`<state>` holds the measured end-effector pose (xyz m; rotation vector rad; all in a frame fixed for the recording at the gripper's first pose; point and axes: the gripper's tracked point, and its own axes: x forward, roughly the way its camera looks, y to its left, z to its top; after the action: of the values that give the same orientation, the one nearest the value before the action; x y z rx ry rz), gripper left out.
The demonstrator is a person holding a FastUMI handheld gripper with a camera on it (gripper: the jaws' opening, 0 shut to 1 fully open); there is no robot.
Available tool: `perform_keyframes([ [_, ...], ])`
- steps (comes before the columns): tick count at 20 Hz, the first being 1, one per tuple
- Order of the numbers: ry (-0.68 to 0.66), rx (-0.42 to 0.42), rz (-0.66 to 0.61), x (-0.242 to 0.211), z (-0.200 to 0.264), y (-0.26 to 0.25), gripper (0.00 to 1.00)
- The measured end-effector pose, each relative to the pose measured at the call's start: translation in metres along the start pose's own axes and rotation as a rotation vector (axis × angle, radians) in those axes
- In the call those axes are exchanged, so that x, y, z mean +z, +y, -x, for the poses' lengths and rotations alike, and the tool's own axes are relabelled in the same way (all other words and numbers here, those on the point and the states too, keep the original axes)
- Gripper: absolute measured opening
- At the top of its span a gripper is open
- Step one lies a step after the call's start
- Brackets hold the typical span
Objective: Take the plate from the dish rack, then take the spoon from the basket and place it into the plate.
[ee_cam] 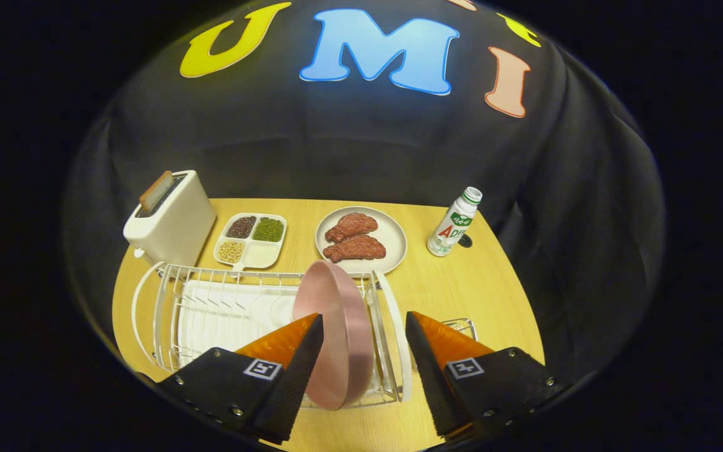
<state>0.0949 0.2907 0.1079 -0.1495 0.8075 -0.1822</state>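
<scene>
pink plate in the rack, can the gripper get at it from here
Probably yes. The pink plate stands on edge in the dish rack, its rim between the open fingers of the gripper, nearer the left one. Nothing lies in the way; neither finger seems to press on it yet.

One pink plate (336, 333), one dish rack (211, 307), one toaster (170, 220), one bottle (455, 223), two meat pieces (354, 237).

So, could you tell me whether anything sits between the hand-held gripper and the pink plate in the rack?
Nothing visible does. The hand-held gripper is open, and the pink plate stands on edge in the dish rack between its fingers, nearer one finger.
</scene>
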Motion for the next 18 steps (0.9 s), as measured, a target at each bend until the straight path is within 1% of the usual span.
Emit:
perform_keyframes([
  [3,0.035,-0.054,0.035,-0.006,-0.007,0.000,0.77],
  [4,0.050,-0.076,0.046,-0.008,-0.009,0.000,0.70],
  [5,0.065,-0.109,0.055,-0.010,-0.012,-0.003,0.58],
  [6,0.084,-0.139,0.061,-0.011,-0.011,-0.005,0.51],
  [7,0.100,-0.152,0.065,-0.018,-0.016,-0.004,0.35],
  [8,0.069,-0.156,0.062,-0.016,-0.021,-0.002,0.25],
  [9,0.051,-0.152,0.066,-0.011,-0.018,0.003,0.18],
  [10,0.058,-0.156,0.103,-0.011,-0.018,0.004,0.13],
  [11,0.065,-0.168,0.102,-0.013,-0.016,0.003,0.13],
  [12,0.064,-0.174,0.109,-0.013,-0.012,0.007,0.06],
  [14,0.058,-0.188,0.149,-0.010,-0.009,0.012,0.06],
  [18,0.048,-0.235,0.176,0.001,-0.001,0.012,0.06],
])
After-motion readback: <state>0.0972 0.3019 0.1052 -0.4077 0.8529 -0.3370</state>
